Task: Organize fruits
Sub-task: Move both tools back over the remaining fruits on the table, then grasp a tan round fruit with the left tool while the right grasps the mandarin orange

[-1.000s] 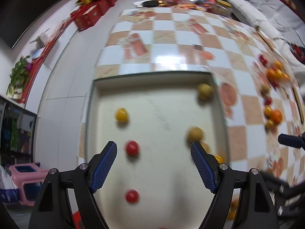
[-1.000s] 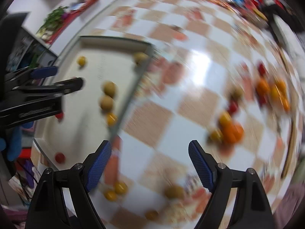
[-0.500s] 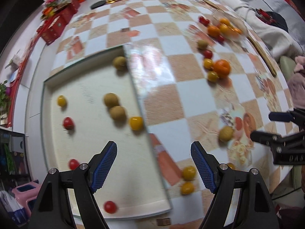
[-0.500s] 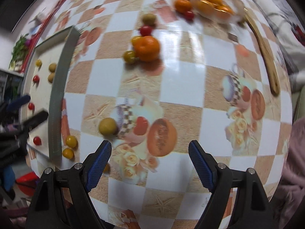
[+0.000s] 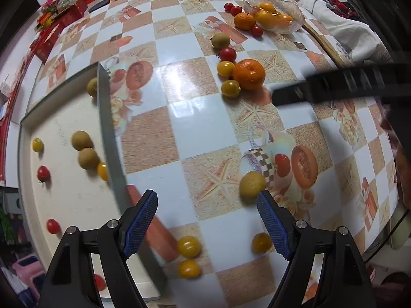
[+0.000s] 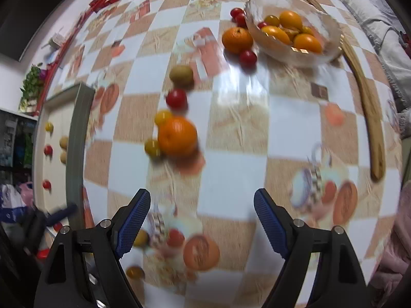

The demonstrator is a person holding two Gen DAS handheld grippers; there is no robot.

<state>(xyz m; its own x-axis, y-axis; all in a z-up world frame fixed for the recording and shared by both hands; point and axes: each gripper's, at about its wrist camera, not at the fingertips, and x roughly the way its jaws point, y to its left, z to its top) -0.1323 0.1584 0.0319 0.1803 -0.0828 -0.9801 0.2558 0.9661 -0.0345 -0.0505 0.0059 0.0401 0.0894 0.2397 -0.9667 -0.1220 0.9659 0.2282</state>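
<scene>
Fruit lies scattered on a checkered tablecloth. My left gripper (image 5: 206,220) hangs open above the cloth, nothing between its fingers. A yellow-green round fruit (image 5: 251,183) sits just beyond its right fingertip, and yellow cherry tomatoes (image 5: 188,246) lie below. A white tray (image 5: 74,200) on the left holds brownish fruits (image 5: 82,140), red and yellow tomatoes. My right gripper (image 6: 201,217) is open and empty over the cloth. Ahead of it sit a tangerine (image 6: 177,136), a red tomato (image 6: 176,98), a brownish fruit (image 6: 181,74) and a glass bowl (image 6: 331,48) of oranges.
A wooden stick (image 6: 370,107) lies along the table's right edge. A second tangerine (image 6: 236,39) and red tomatoes (image 6: 248,57) sit beside the bowl. The right gripper's arm (image 5: 341,83) crosses the left wrist view. Red boxes (image 5: 54,28) line the far left.
Both grippers swept rightward from over the tray to the checkered cloth and rolled. The tray has slid to the left of both views; the bowl and tangerines came into view.
</scene>
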